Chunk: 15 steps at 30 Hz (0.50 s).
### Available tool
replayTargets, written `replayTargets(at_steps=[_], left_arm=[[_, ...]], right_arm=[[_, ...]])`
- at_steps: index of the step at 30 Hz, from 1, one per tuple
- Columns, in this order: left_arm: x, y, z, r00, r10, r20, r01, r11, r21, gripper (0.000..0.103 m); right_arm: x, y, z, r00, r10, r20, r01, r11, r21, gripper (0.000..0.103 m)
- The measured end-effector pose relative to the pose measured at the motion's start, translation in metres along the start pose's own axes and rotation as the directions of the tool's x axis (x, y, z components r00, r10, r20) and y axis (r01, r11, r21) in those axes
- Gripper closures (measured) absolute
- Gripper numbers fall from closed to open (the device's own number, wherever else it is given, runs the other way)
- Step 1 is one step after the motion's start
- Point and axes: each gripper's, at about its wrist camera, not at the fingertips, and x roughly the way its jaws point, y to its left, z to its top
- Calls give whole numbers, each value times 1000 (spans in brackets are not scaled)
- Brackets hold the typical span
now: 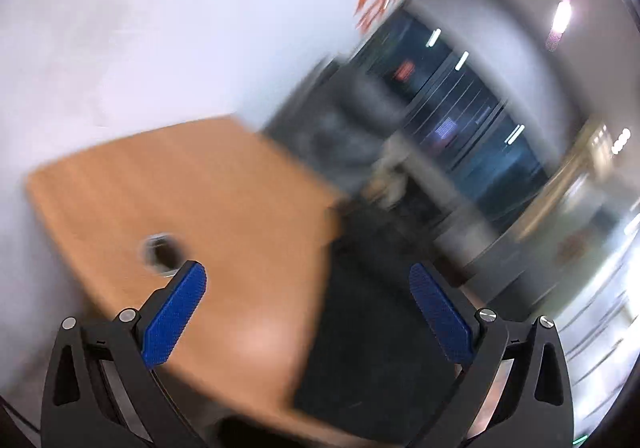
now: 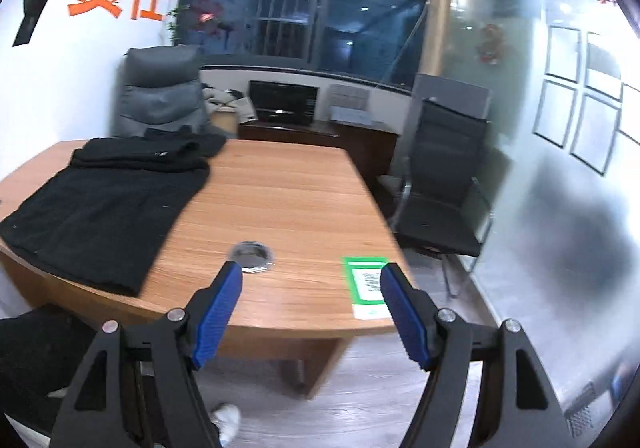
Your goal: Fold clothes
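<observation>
Black clothes (image 2: 108, 203) lie flat on the left part of the wooden table (image 2: 288, 199), with a folded black pile (image 2: 152, 151) behind them at the far left. My right gripper (image 2: 310, 274) is open and empty above the table's near edge, well right of the clothes. The left wrist view is blurred and tilted. My left gripper (image 1: 308, 276) is open and empty above the table (image 1: 200, 199). A dark shape (image 1: 368, 328) lies under it, too blurred to name.
A round cable hole (image 2: 251, 252) (image 1: 160, 250) sits in the table near the front. A green-edged card (image 2: 366, 286) lies at the front right corner. A grey chair (image 2: 160, 91) stands behind the table and a black chair (image 2: 444, 183) at its right. A glass wall (image 2: 560, 127) is on the right.
</observation>
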Motion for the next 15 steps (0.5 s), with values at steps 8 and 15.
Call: replayTargets(at_steps=[8,15], left_arm=[[111,-46,-104,911,26,-411,118,940,321,1],[166,-66,-120,850,-23,-526,187,947,261,2]], right_arm=[[32,46,9,892,447,-70,-442,894,74,24],[123,114,-1,681,704,-202,-667,710,227,24]])
